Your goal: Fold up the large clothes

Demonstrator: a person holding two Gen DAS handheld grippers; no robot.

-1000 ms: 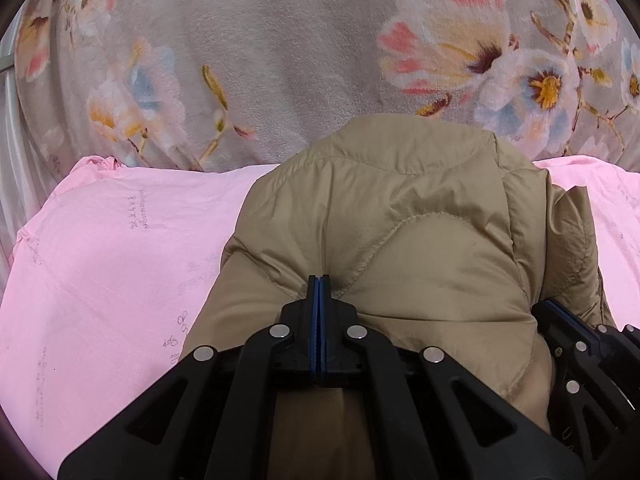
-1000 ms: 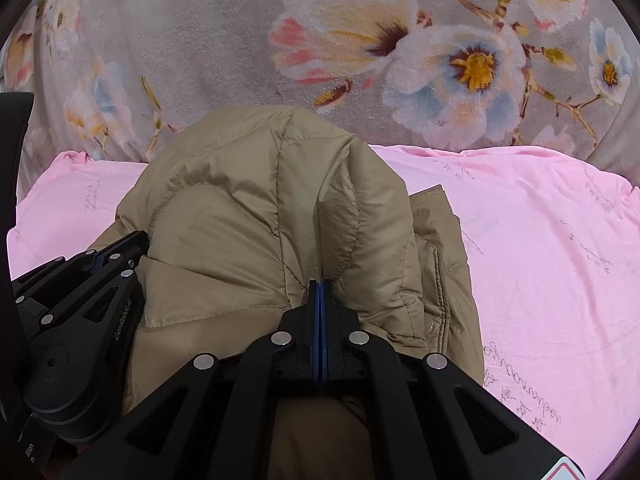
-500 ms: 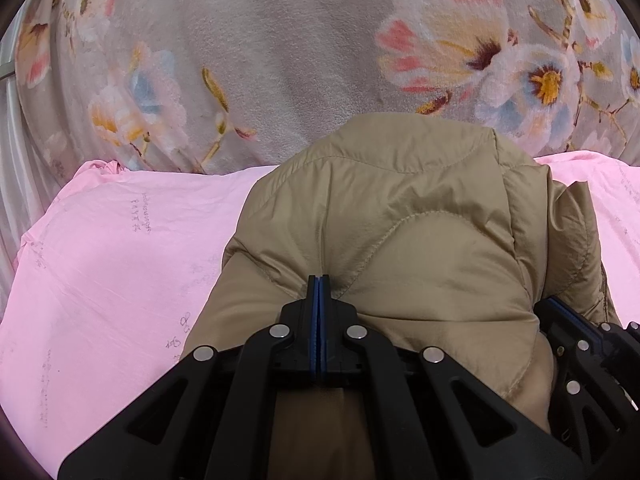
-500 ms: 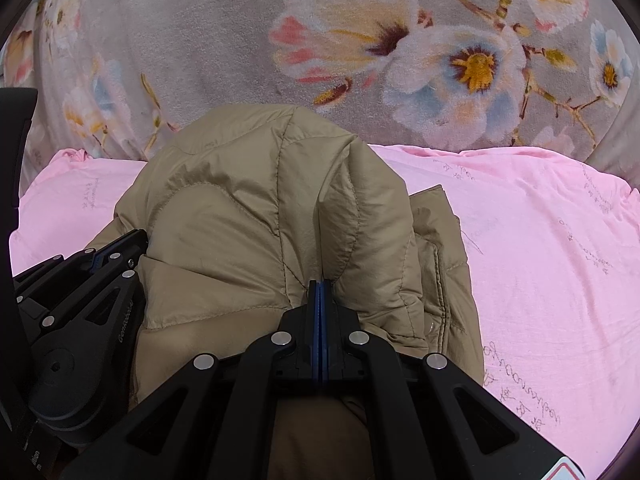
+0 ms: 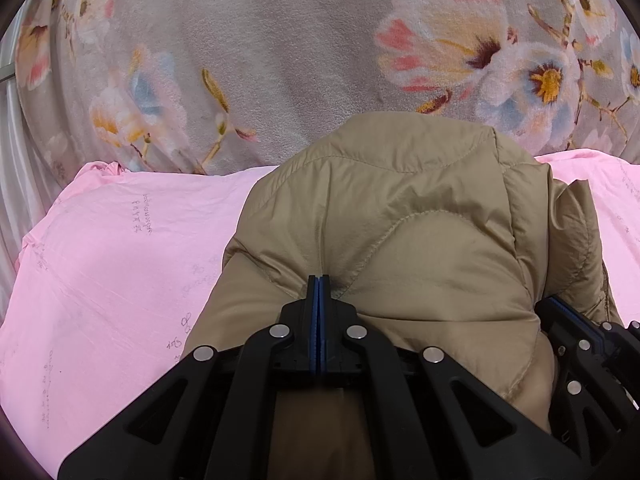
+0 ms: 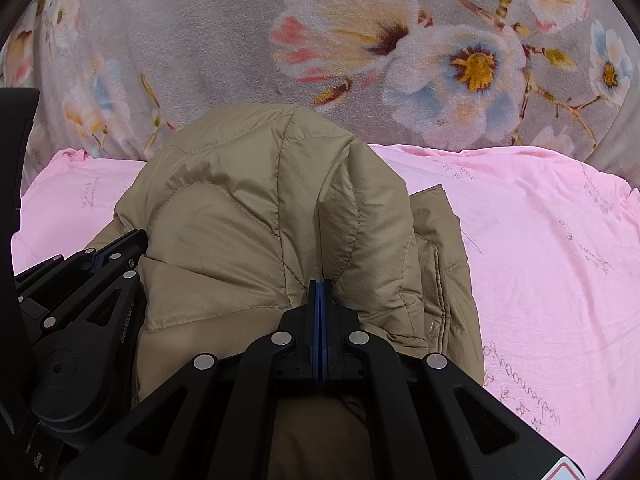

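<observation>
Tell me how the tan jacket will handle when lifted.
The jacket looks puffy and quilted, so probably light for its bulk. It drapes in soft folds, so likely floppy, sagging from the two grippers, left and right. Its sheen suggests slippery fabric.

Tan quilted jacket (image 5: pixel 400 216), pink sheet (image 5: pixel 112 264), grey floral blanket (image 5: pixel 280 48)

Tan quilted jacket (image 5: pixel 400 216) lies bunched on pink sheet (image 5: pixel 100 264).

The left gripper (image 5: pixel 319 280) and right gripper (image 6: pixel 319 284) sit side by side, both angled downward, each with its black jaws pressed fully together so the blue pads meet with no gap.
</observation>
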